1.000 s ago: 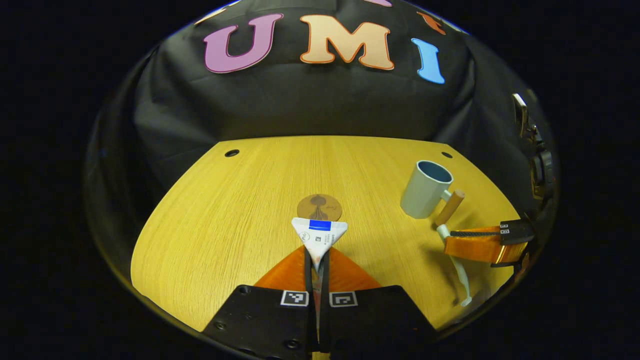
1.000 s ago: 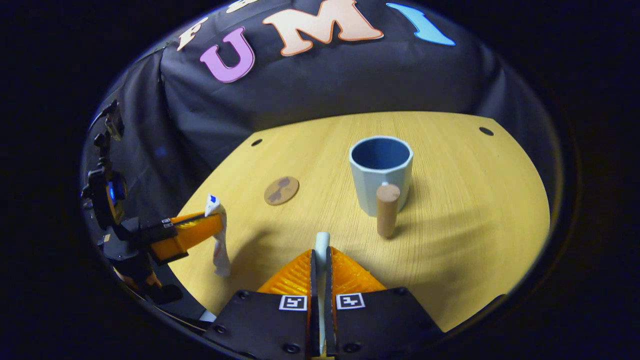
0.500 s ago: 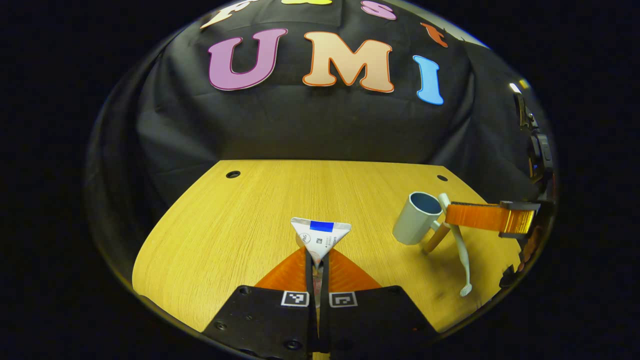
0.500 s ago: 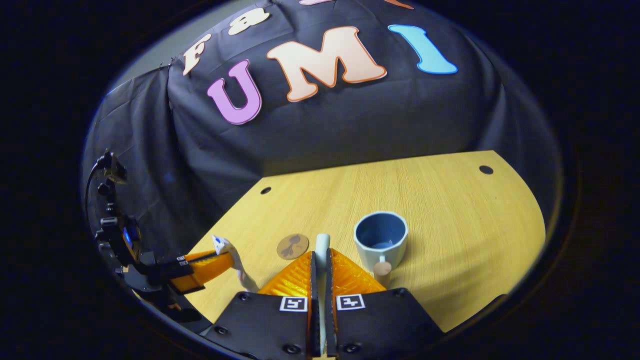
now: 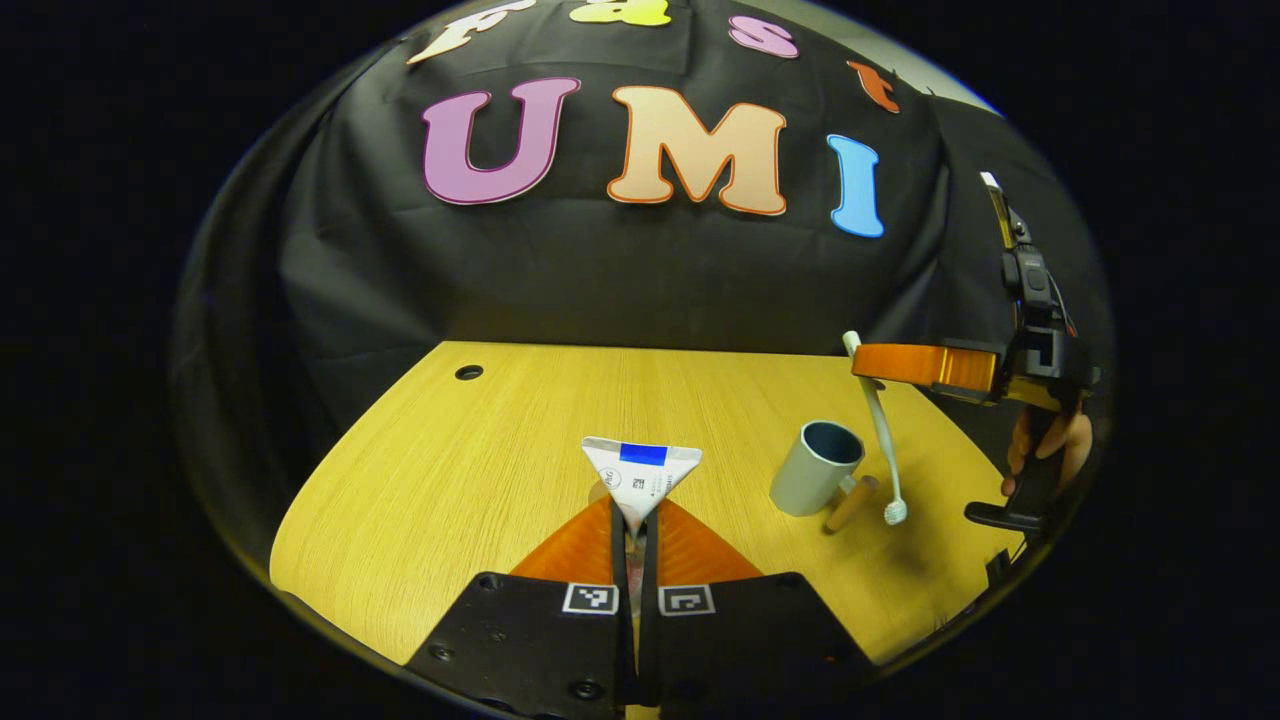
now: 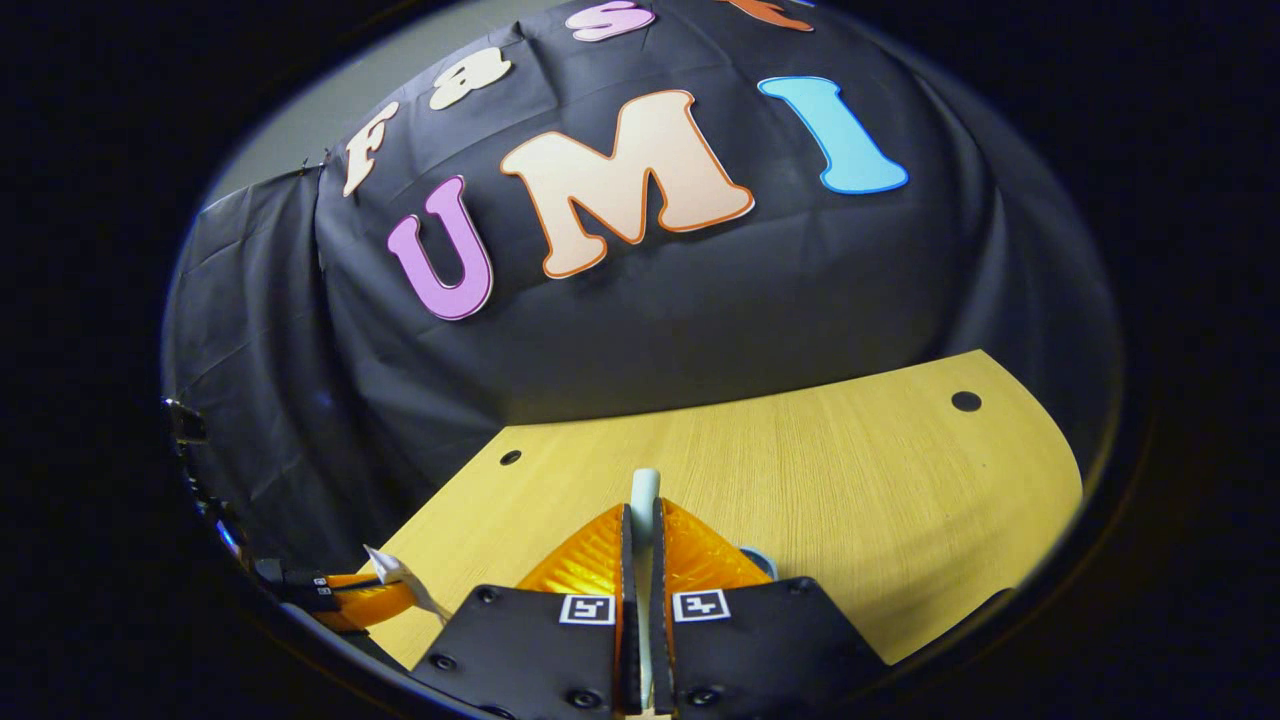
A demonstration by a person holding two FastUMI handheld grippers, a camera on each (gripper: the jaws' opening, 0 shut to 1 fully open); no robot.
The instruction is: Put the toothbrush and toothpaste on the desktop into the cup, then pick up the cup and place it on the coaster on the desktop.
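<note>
From the left gripper view I see my left gripper (image 5: 636,520) clamped on the white toothpaste tube with a blue stripe (image 5: 641,474), both fingers pinching it just below its flat crimped end, which fans out wide above the tips and is held up over the yellow wood-grain desktop (image 5: 480,470). To the right stands the pale grey cup with a blue inside and a wooden peg handle (image 5: 816,482), upright on the desktop, its handle pointing toward the near right. My right gripper (image 5: 868,364) hangs above and just to the right of the cup, held by a hand (image 5: 1045,450) at the edge of the picture. It is closed on the upper end of the white toothbrush (image 5: 880,435), which dangles almost upright, bristle head down, beside the cup's handle (outside the cup, not in it).

In the right gripper view the toothbrush's end (image 6: 645,487) pokes up between the pressed-together fingers, and a sliver of the cup's rim (image 6: 756,556) peeks out just right of them. I cannot make out the coaster with any certainty.
</note>
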